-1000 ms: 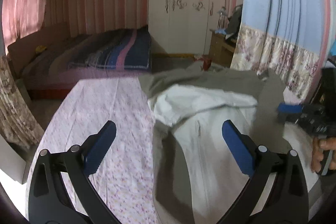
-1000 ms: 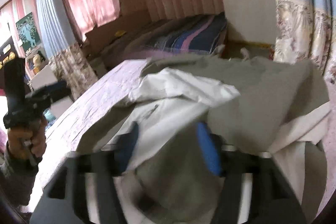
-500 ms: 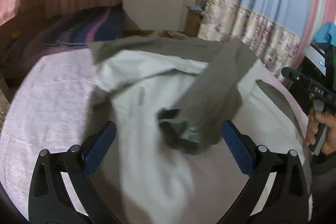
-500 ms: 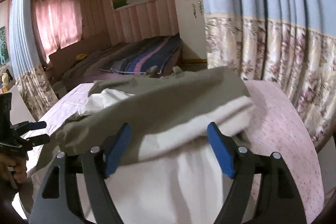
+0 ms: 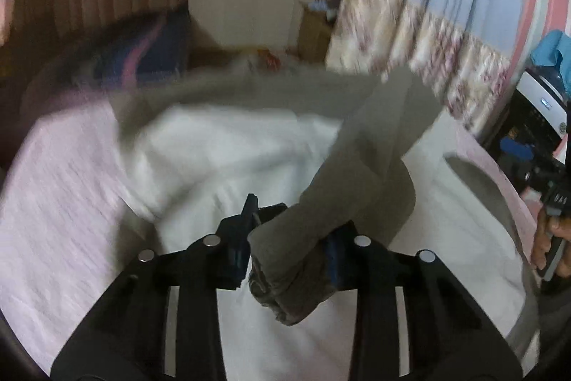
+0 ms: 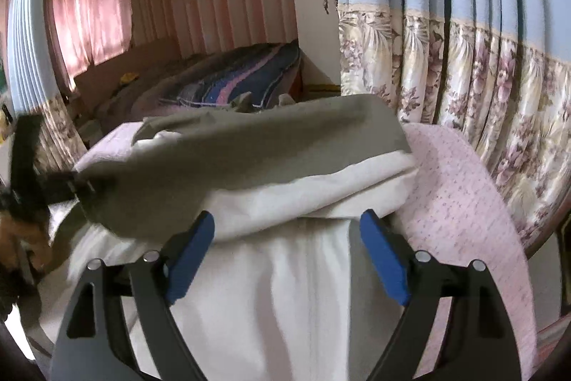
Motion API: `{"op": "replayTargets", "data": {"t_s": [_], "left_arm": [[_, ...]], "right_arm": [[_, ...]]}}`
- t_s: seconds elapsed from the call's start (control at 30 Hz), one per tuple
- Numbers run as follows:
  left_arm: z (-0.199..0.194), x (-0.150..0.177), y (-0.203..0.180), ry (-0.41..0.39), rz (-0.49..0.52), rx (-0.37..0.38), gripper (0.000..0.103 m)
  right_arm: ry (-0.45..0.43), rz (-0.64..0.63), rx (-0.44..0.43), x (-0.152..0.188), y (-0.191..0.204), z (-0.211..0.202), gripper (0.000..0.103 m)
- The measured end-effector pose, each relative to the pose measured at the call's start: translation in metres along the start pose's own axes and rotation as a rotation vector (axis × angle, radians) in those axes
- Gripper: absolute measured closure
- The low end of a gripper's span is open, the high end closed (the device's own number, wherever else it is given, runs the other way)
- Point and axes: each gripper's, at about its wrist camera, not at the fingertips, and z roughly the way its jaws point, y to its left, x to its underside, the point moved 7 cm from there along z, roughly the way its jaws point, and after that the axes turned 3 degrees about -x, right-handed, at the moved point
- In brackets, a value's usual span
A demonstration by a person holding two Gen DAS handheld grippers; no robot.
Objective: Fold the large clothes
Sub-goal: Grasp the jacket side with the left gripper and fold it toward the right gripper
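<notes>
Left gripper (image 5: 289, 238), jaws closing around the cuffed end of the grey sleeve (image 5: 360, 174), cloth bunched between the blue pads (image 5: 332, 259), pads seemingly just pressing on it; left view blurred, so grip not certain. Sprawled over the pink floral tablecloth (image 5: 60, 202): a large jacket (image 5: 232, 159), grey shell up along the far edge, white lining (image 6: 285, 291) showing across the near part. Probably soft and limp, fairly light, likely padded, so prone to sag and drag folds along; best taken at hems, cuffs or shoulder seams, a pinch through the full thickness, not the slippery lining alone. Sleeve running diagonally from the far right shoulder down toward the left gripper, cuff nearest the camera; jacket body apparently lying with its long axis away from the person, far edge toward the bed (image 6: 228, 84). Right gripper (image 6: 287, 259), fingers spread and still opening, nothing between them, hovering just over the white lining beside the folded grey edge.
</notes>
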Motion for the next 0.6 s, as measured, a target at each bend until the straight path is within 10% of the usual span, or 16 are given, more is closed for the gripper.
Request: {"op": "replayTargets", "data": {"t_s": [0.1, 0.33, 0.5, 0.6], "left_arm": [[-0.021, -0.039, 0.022, -0.087, 0.061, -0.089, 0.071], [0.036, -0.077, 0.096, 0.016, 0.082, -0.258, 0.066], [0.098, -0.06, 0.135, 0.169, 0.041, -0.352, 0.044], [0.092, -0.055, 0.148, 0.15, -0.032, -0.395, 0.013]], "right_arm": [[-0.006, -0.036, 0.019, -0.018, -0.002, 0.0, 0.017], [-0.021, -0.095, 0.043, -0.067, 0.01, 0.033, 0.016], [-0.03, -0.017, 0.022, -0.083, 0.019, 0.074, 0.012], [-0.018, 0.017, 0.024, -0.087, 0.022, 0.098, 0.011]]}}
